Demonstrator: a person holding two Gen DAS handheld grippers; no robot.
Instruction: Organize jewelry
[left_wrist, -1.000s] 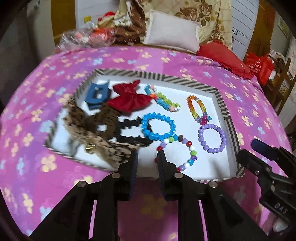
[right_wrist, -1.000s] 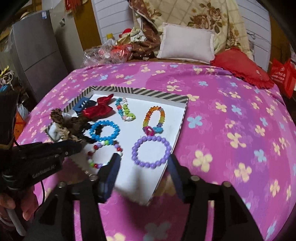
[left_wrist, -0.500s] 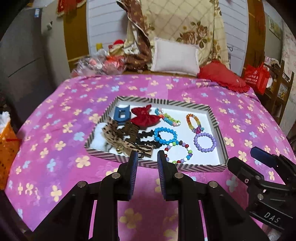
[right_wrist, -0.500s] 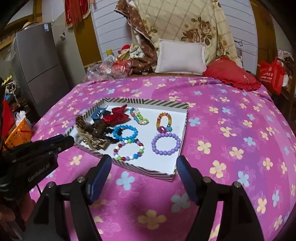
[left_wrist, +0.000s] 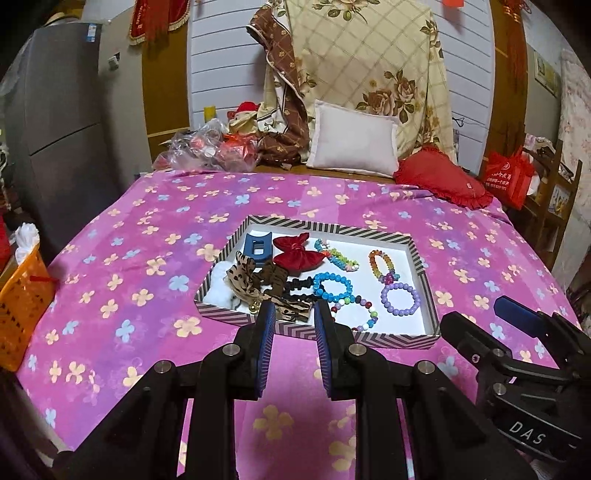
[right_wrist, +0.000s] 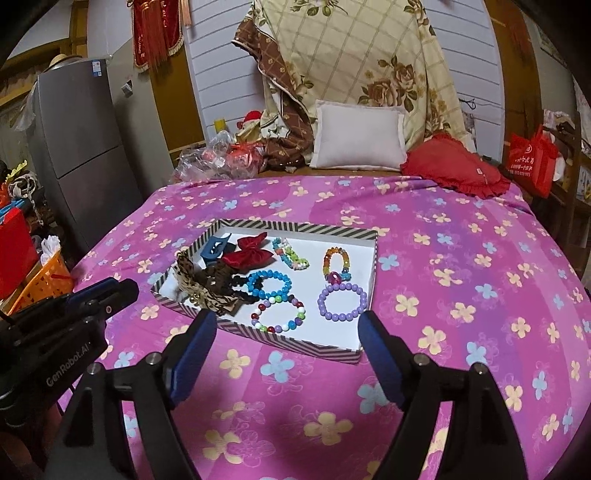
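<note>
I hold both grippers above a bed covered in a pink flowered sheet (right_wrist: 461, 258), both short of a shallow striped tray (right_wrist: 295, 226) lying on the sheet. My left gripper (left_wrist: 291, 314) has its blue-padded fingers a narrow gap apart with nothing between them. My right gripper (right_wrist: 286, 325) has its fingers spread wide, also empty.

The tray holds the jewelry. On its right side lies a purple bead bracelet (right_wrist: 342, 301), with a rainbow bead bracelet (right_wrist: 336, 264) touching its far edge. In the middle lie a blue bead bracelet (right_wrist: 268, 283) and, nearer to me, a multicolored bead bracelet (right_wrist: 279, 317). A pastel bead bracelet (right_wrist: 291, 253) sits toward the far rim. On the left side are a red bow (right_wrist: 249, 251), a blue hair clip (right_wrist: 212, 248), a black scrunchie (left_wrist: 301, 286) and a leopard-print hair tie (right_wrist: 201, 286), heaped together and overlapping.

At the head of the bed rest a white pillow (right_wrist: 360, 136) and a red cushion (right_wrist: 454, 168).
</note>
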